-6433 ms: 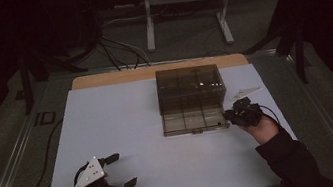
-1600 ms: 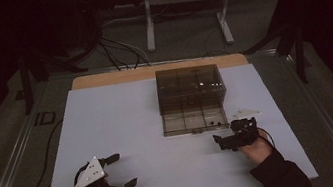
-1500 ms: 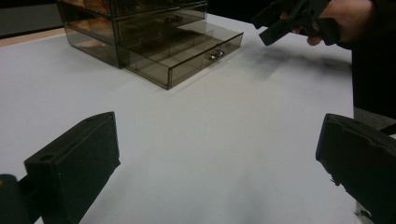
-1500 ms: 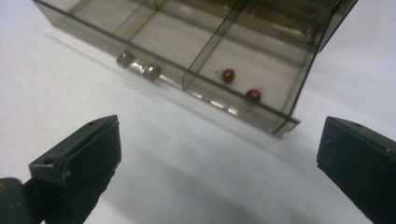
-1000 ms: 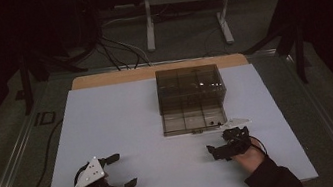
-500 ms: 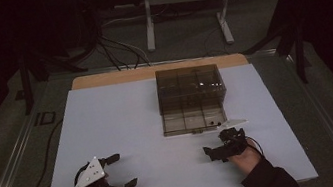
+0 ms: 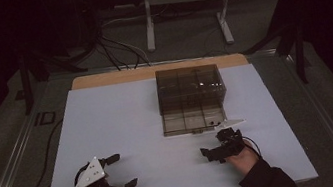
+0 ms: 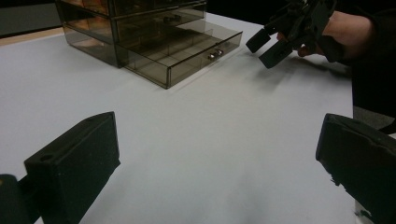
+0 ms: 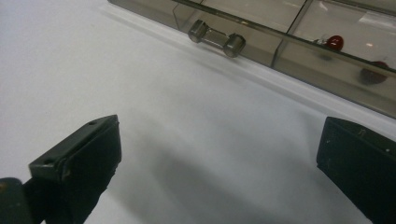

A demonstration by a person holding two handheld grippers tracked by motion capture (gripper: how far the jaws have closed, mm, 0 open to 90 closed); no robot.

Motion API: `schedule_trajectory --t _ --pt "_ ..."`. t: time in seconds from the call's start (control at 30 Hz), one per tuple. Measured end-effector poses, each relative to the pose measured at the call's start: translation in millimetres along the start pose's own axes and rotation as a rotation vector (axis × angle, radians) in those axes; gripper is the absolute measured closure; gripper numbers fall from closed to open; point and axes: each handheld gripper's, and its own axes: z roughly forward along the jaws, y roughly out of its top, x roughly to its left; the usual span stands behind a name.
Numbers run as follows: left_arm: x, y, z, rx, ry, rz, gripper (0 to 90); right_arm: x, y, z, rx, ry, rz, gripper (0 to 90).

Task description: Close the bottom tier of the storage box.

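On the white tabletop [image 7: 148, 121] stands a smoky transparent drawer cabinet [image 7: 190, 87], a little right of the middle and toward the far edge. Its lowest drawer [image 7: 190, 121] is pulled out toward the near side, and the small metal handle [image 9: 216, 38] on its front is seen close in the right gripper view. Inside the open drawer, behind the front wall, lie some small red things [image 9: 333, 42]; I cannot tell what they are.

The right tool [image 7: 218, 150] is held just near of the drawer front, slightly to the right of the handle, not touching it. Its two black jaws stand wide apart and there is nothing between them, only the bare white surface. The grey three-cornered plate [image 7: 230, 123] on top of it lies close to the near right corner of the drawer.

The left tool [image 7: 118, 172] is at the near left part of the tabletop, well apart from the cabinet. Its jaws are also spread wide and hold nothing. It points to the right, so the left gripper view looks across the surface at the drawer and at the right tool.
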Motion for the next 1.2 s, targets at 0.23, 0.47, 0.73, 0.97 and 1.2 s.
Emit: schedule_trajectory --t 0.23,0.47,0.73,0.97,1.2 --pt "0.1 0.3 0.1 -0.001 -0.001 0.001 0.7 2.4 1.6 1.6 0.001 0.017 0.013 0.0" --pt "0.0 0.4 0.5 -0.001 -0.001 -0.001 0.7 5.3 1.5 4.0 0.011 0.029 0.017 0.0" --pt "0.4 0.3 0.7 0.001 -0.002 -0.001 0.7 10.7 1.0 5.0 0.019 0.014 0.009 6.0" --pt "0.2 0.8 0.7 -0.003 -0.003 -0.002 0.7 15.2 -1.3 5.8 0.025 -0.054 -0.027 16.8" --pt "0.7 0.7 0.7 -0.003 -0.003 -0.003 0.7 17.3 -2.1 5.0 0.024 -0.072 -0.055 24.6"
